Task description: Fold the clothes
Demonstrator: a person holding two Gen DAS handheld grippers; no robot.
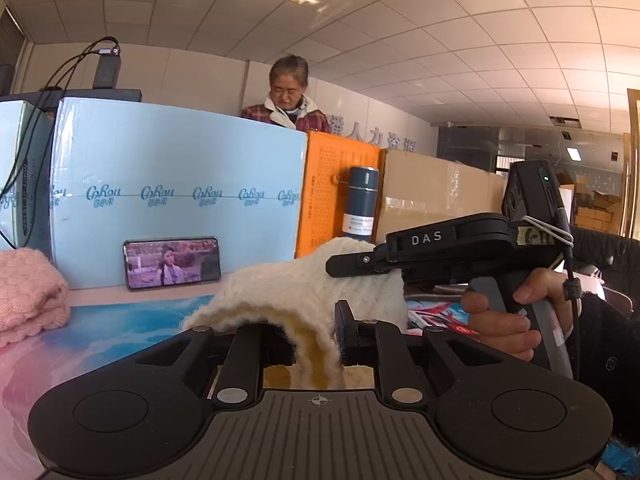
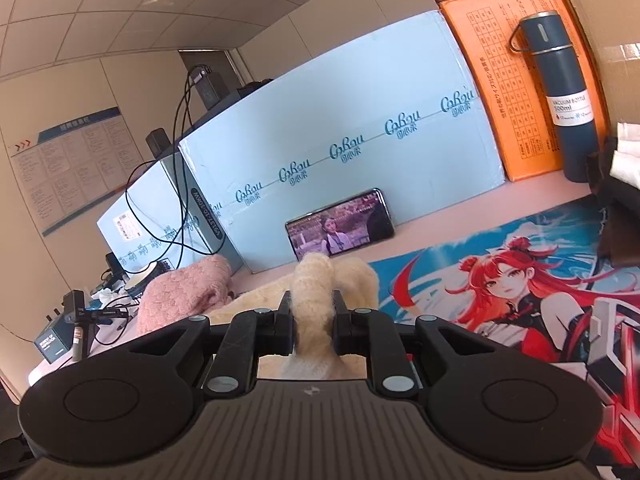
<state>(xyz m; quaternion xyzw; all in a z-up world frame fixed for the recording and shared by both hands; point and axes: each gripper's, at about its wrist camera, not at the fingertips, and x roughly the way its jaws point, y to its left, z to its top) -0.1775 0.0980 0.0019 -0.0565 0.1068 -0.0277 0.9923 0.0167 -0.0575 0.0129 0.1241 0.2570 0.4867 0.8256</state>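
Desk with printed mat [image 2: 460,280], boxes behind. Left gripper [image 1: 316,336] pinches cream knit [image 1: 296,292], lifted off the mat. Right gripper [image 2: 314,320] clamps a bunched fold of it. Left view alone shows the right hand [image 1: 516,320] around its handle; right view alone shows the mat's red-haired figure. Pink knit [image 2: 180,292] lies folded beside.

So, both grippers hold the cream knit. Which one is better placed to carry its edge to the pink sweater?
Probably the left gripper. In its view the pink sweater lies on its outer side, and the right gripper sits across from it, gripping the cream knit.
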